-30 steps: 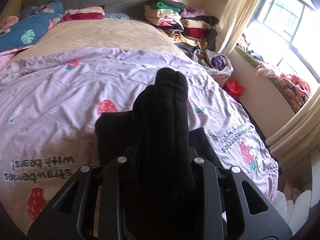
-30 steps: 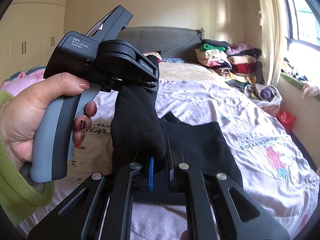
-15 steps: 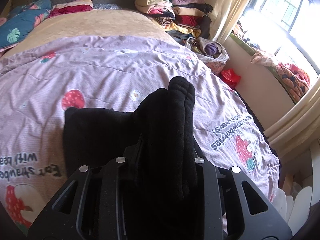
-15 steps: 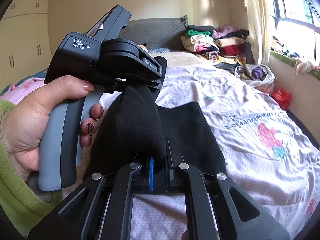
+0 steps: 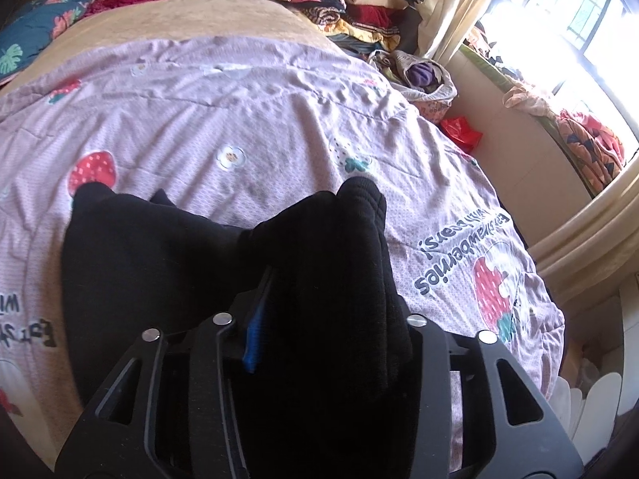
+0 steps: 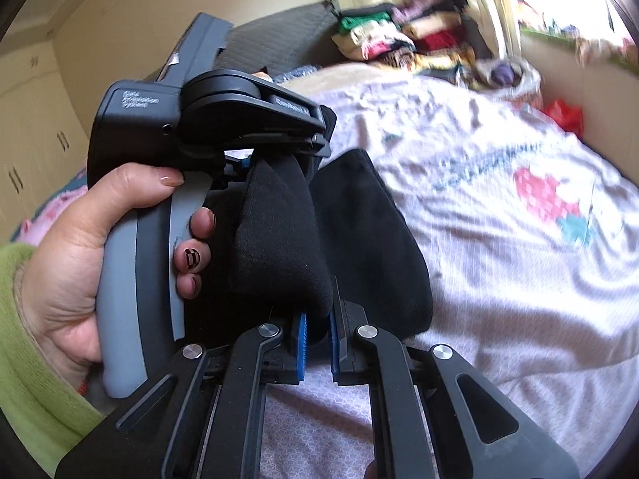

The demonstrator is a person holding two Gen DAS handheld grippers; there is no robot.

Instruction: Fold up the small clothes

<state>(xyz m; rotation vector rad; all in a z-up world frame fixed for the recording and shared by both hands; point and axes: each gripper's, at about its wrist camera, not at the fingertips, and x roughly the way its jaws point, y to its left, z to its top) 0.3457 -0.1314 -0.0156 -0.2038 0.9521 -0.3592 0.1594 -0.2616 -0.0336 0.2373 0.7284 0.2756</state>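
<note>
The black garment [image 5: 167, 263] lies partly on the bed [image 5: 239, 119], its near edge lifted between both tools. The left tool [image 5: 319, 319] is pressed together on a bunched fold that stands up over its fingers; the right tool [image 6: 317, 331] pinches a thick wad of the same cloth between its blue pads [image 6: 300, 335], with a little daylight below the pinch.

What could go wrong — the bunched fabric is thick and soft, so a loose pinch may let a layer slide out and the fold would land crooked. I judge the two grips sit very close together; pulled unevenly, the cloth could twist rather than lie flat.

The left wrist view shows how much of the garment rests spread on the quilt, and the clothes pile [image 5: 351, 4] beyond. The right wrist view alone shows the hand [image 6: 80, 255] gripping the left tool's handle — and the pads, which the other view mostly hides under cloth.
</note>
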